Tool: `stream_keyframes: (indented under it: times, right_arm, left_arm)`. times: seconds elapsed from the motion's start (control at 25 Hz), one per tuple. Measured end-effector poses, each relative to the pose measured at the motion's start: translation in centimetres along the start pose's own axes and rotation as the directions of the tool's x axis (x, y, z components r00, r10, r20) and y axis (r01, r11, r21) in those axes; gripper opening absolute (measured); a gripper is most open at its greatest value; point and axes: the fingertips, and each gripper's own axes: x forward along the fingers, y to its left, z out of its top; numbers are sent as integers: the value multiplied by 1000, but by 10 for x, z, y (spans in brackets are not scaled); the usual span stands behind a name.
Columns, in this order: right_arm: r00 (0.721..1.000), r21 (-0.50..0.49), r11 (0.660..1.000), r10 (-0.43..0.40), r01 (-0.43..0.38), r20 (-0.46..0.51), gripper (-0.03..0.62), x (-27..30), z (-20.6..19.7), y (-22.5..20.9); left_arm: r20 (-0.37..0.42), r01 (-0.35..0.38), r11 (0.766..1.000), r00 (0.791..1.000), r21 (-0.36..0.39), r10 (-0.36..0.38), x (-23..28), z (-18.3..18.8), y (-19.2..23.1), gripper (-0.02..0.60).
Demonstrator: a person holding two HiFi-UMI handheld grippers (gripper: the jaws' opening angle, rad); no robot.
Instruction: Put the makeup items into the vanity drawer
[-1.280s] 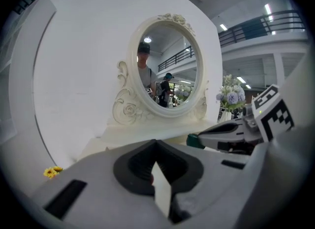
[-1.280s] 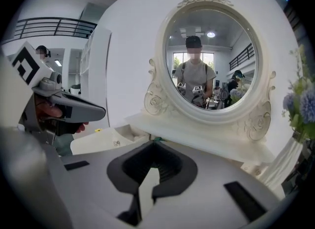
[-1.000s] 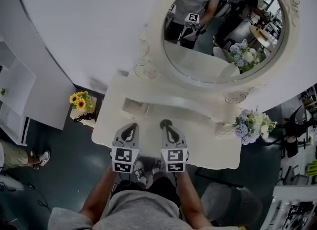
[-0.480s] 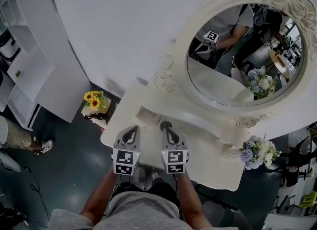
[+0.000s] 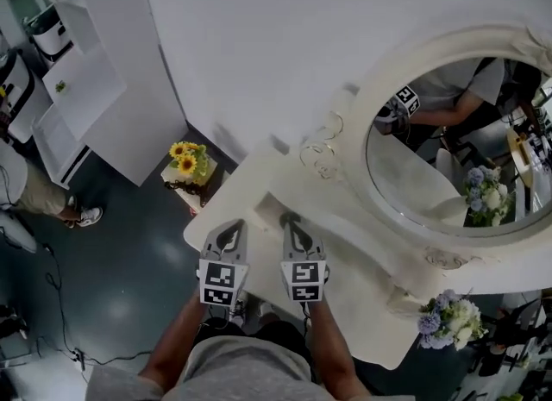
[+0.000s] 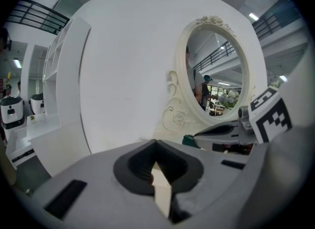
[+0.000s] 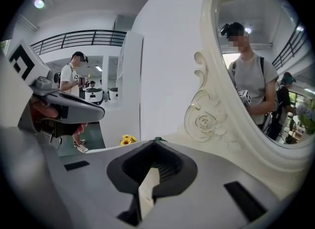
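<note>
The left tongs (image 5: 231, 223) and right tongs (image 5: 289, 217) are light grey moulded shells, each with a black V-shaped recess (image 6: 156, 166) towards the tip and cream pads (image 6: 160, 188) inside it. At the rear of each sits a cube of black-and-white square markers (image 5: 218, 283). Behind the cubes, bare forearms lead to a grey short-sleeved T-shirt (image 5: 233, 375).

Vanity top (image 5: 366, 300): smooth matt paint. Mirror (image 5: 448, 175): glossy glass. Floor (image 5: 129, 278): dark, slight sheen.

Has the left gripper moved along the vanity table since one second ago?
Yes. The left gripper has shifted toward the left end of the vanity table, nearer the sunflowers.
</note>
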Motion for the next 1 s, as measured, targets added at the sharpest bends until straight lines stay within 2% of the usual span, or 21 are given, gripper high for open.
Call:
stream_keyframes:
  times: [0.44,0.76,1.0]
  right_arm:
    - [984,-20,986,164,-166,-75,15,57,-25,9]
    - [966,-17,973,227,-230,-121,15,81,-49,17]
    - [959,-11,968,245,-249,-141,15,89,-60,18]
  left_arm:
    - [-84,-130,989,989,-70,124,24,-33,22,0]
    - [-133,-182,977,977,-113,166,29,-59,27,0]
    - [-153,-206,971,970,-121,187,29,-69,29,0]
